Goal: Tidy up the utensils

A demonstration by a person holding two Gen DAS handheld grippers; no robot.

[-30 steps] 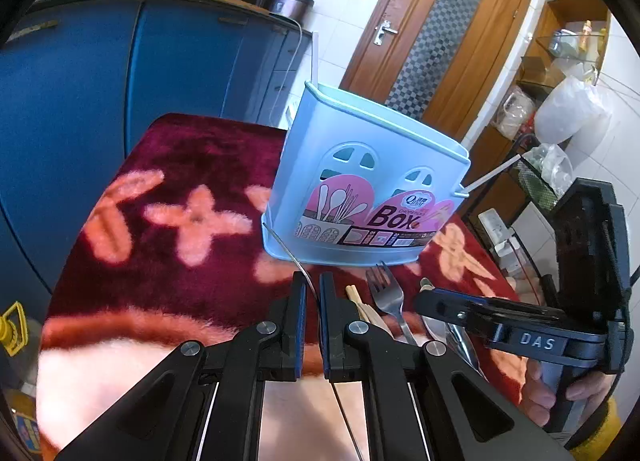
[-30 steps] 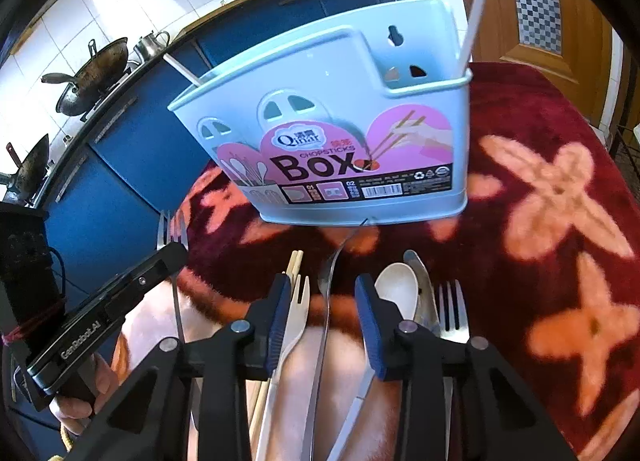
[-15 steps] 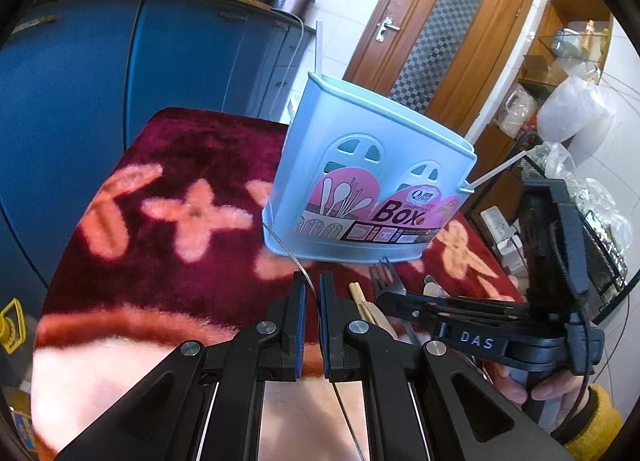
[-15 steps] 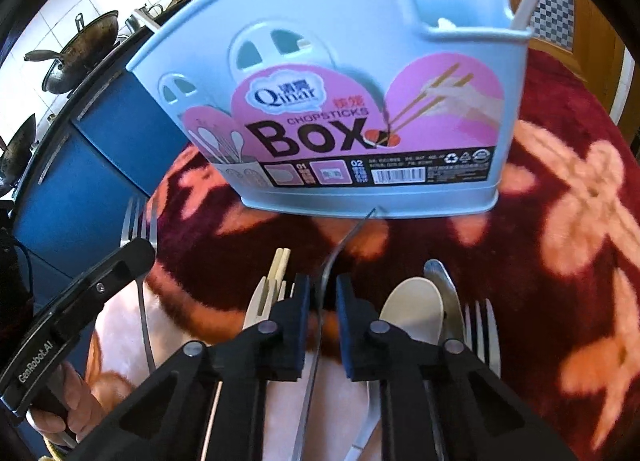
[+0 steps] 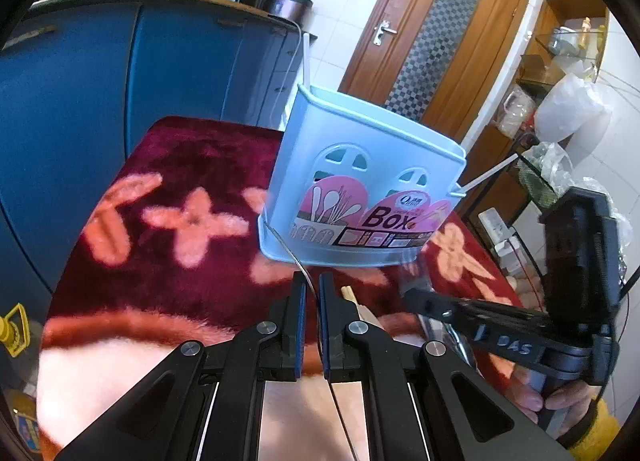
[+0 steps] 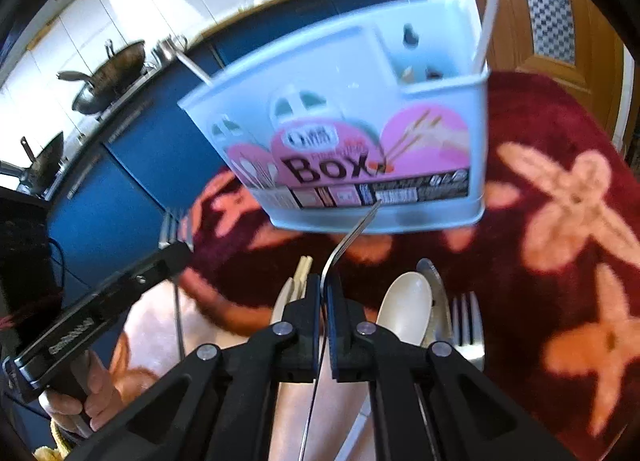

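1. Gripping is checked first: the right gripper (image 6: 325, 293) is seen with its jaws closing the last bit, and its pads (image 6: 316, 301) are already clenched on the thin stem of a metal utensil (image 6: 348, 239). The utensil is seen edge-on, so fork or spoon cannot be told.
2. The utensil's curved end is pointed at the lower front of the blue holder (image 6: 400, 121), near it but apart from it. It should be raised above the rim before it is carried forward, so that the wall is not struck.
3. The grasp is best kept firm and the stem steep, since a narrow metal stem is judged likely to pivot between flat pads.
4. The left gripper (image 5: 313, 293) is also clenched, on the stem of a fork (image 6: 173, 223) whose prongs are seen beyond its tip. The two loads should be kept well apart over the holder and dropped in one at a time.
5. A pale spoon (image 6: 406, 301), another fork (image 6: 464, 317) and chopsticks (image 6: 303, 267) are left lying on the red cloth (image 6: 560, 121) just beside the right gripper. They should not be dragged during the lift.
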